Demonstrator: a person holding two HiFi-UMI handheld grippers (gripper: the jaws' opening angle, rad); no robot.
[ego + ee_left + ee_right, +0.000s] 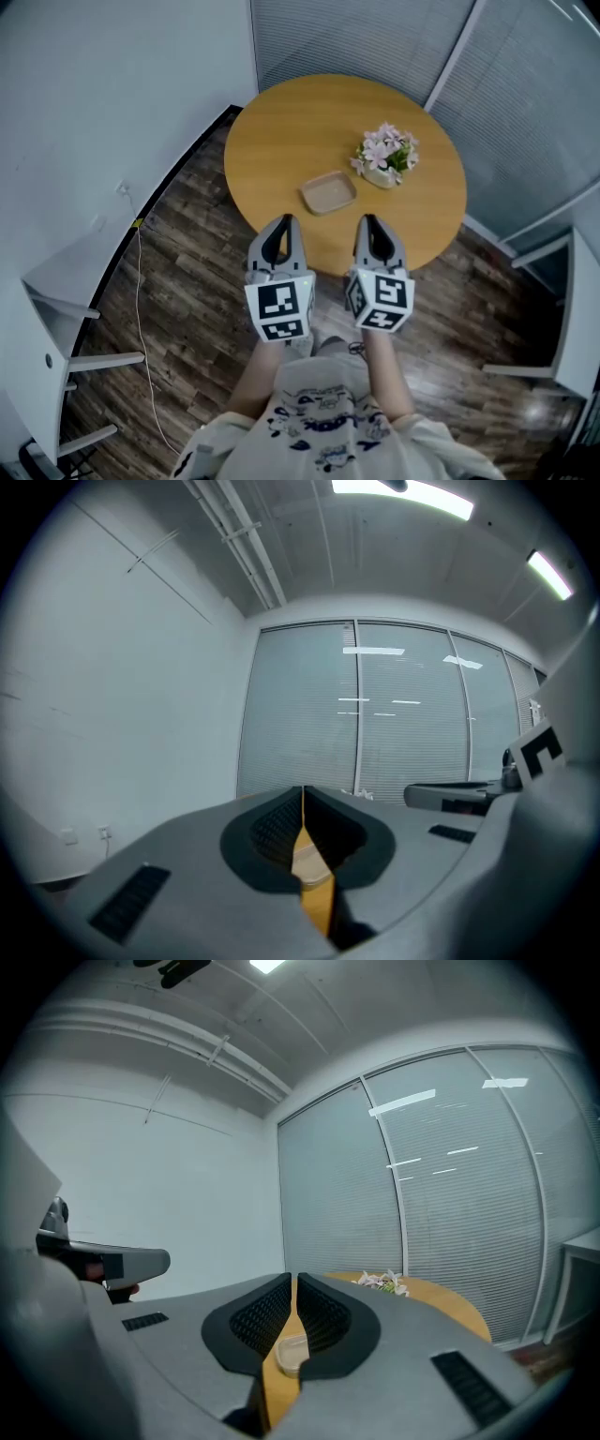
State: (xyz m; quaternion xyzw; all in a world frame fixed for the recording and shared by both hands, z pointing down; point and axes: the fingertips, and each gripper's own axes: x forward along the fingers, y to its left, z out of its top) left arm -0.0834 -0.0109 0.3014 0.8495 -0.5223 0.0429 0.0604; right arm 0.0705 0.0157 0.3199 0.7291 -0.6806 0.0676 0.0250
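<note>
I hold both grippers side by side over the near edge of a round wooden table (281, 122). The left gripper (282, 223) is shut with nothing in it; in the left gripper view its jaws meet at the tip (302, 791). The right gripper (371, 221) is also shut and empty, its jaws touching at the tip (293, 1281). A shallow beige tray (328, 192) lies on the table just beyond both grippers, and it shows through the gap low between the right jaws (292, 1354). A small pot of pink flowers (385, 155) stands right of the tray.
Dark wood-plank floor (187, 281) surrounds the table. A white shelf unit (56, 319) stands at the left, with a thin cable (141, 309) along the floor. Glass walls with blinds (525, 112) run behind the table. White furniture (572, 319) sits at the right.
</note>
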